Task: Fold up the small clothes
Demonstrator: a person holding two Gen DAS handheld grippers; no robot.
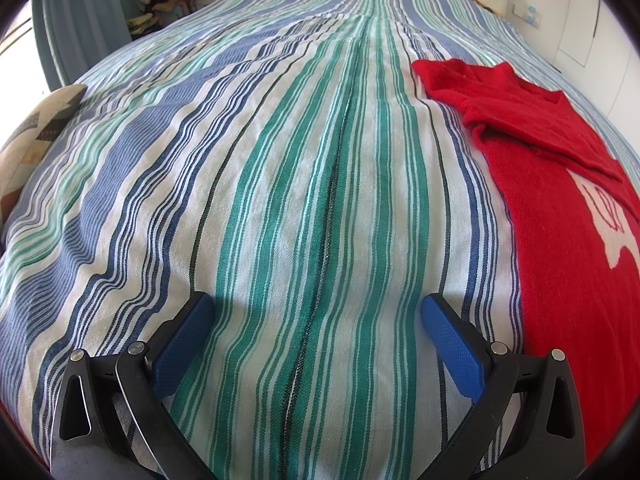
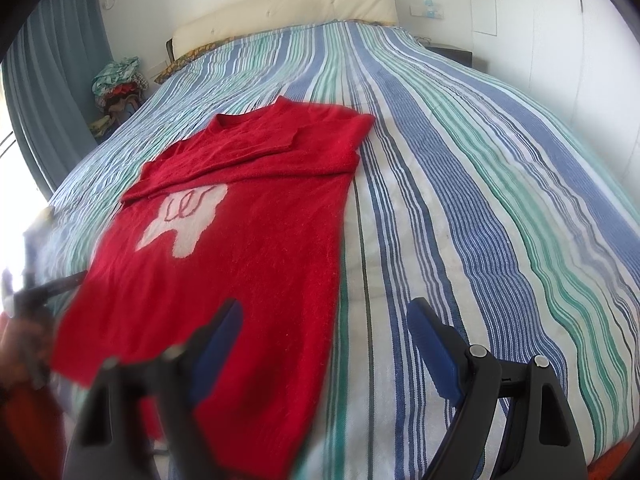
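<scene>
Right wrist view: red sweater lies on the bed, sleeves folded across.
Left: body fold.
Tools: left tool and right tool both spread wide, empty.

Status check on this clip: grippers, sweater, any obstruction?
Left gripper open, empty, over bare striped bedspread. Right gripper open, empty, above red sweater hem. Sweater flat, both sleeves folded across chest. Nothing in the way.

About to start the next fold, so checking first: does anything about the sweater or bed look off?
Nothing stands out. The red sweater lies flat on the striped bedspread, both sleeves already folded across its chest. Only mild ripples in the cover.
</scene>
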